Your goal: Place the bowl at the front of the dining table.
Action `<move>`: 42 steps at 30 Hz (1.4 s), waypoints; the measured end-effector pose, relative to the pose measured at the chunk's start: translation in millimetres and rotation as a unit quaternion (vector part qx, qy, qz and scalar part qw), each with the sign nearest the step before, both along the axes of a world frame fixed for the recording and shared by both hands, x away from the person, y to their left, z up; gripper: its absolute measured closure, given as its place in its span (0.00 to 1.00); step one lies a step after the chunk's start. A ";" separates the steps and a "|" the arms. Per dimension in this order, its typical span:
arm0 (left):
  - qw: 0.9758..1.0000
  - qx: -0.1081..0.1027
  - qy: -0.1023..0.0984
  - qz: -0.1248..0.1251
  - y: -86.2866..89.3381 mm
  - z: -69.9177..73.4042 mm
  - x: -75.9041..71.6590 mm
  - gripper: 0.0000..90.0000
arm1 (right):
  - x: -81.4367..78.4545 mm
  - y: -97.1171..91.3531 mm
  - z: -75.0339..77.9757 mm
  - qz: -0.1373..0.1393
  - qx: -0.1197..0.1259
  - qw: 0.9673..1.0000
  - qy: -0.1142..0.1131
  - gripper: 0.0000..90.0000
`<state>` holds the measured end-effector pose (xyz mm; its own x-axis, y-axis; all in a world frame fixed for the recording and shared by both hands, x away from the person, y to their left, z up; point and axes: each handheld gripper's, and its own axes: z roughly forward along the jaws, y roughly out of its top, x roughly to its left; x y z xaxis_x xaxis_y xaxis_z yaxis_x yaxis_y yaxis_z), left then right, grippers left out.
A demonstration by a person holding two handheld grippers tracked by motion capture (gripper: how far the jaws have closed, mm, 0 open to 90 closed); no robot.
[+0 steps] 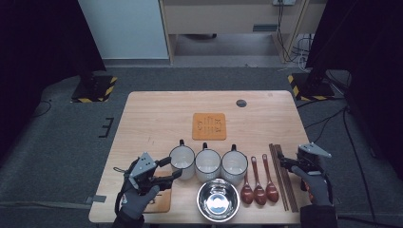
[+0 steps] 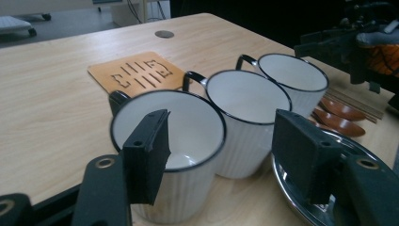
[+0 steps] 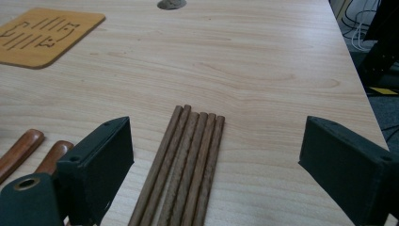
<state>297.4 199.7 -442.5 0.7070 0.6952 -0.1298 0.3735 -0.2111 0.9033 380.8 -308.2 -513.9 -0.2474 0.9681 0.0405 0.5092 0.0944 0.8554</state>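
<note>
Three white mugs stand in a row: the left mug [image 1: 182, 160] [image 2: 174, 132], the middle mug [image 1: 208, 164] [image 2: 247, 101] and the right mug [image 1: 234, 164] [image 2: 291, 73]. My left gripper [image 1: 172, 167] [image 2: 226, 155] is open just left of the left mug, with its jaws apart in front of the mug and nothing pressed between them. A bundle of brown chopsticks [image 1: 283, 178] [image 3: 188, 160] lies at the right. My right gripper [image 1: 284, 164] [image 3: 225, 167] hangs open over the chopsticks' far ends, one jaw on each side and clear of them.
A steel bowl [image 1: 199, 197] [image 2: 282, 183] sits in front of the mugs. Three wooden spoons [image 1: 258, 183] [image 2: 341, 117] lie between bowl and chopsticks. An orange coaster [image 1: 209, 126] [image 2: 136, 73] [image 3: 42, 35] lies mid-table, and a second coaster [image 1: 161, 202] lies under my left hand.
</note>
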 end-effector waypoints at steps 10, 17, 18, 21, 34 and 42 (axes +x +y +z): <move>0.999 0.021 0.022 -0.030 -21.7 -16.5 -12.7 0.44 | -2.3 -4.2 -2.5 -0.009 0.003 1.000 0.005 0.11; 0.997 0.036 0.044 -0.042 -36.4 -32.0 -14.6 0.45 | -2.3 -7.2 -4.8 -0.013 -0.005 1.000 0.008 0.11; 0.997 0.036 0.048 -0.043 -38.0 -33.8 -14.8 0.46 | -2.5 -7.7 -5.2 -0.013 -0.006 1.000 0.009 0.11; 0.997 0.040 0.055 -0.045 -42.2 -38.2 -15.8 0.46 | -2.9 -8.5 -5.8 -0.014 -0.006 1.000 0.011 0.11; 0.993 0.061 0.086 -0.053 -63.1 -58.3 -15.3 0.49 | -2.7 -11.5 -9.1 -0.019 -0.014 1.000 0.016 0.11; 0.990 0.079 0.101 -0.057 -78.0 -67.7 -11.3 0.51 | -2.9 -13.4 -9.6 -0.022 -0.014 0.999 0.018 0.11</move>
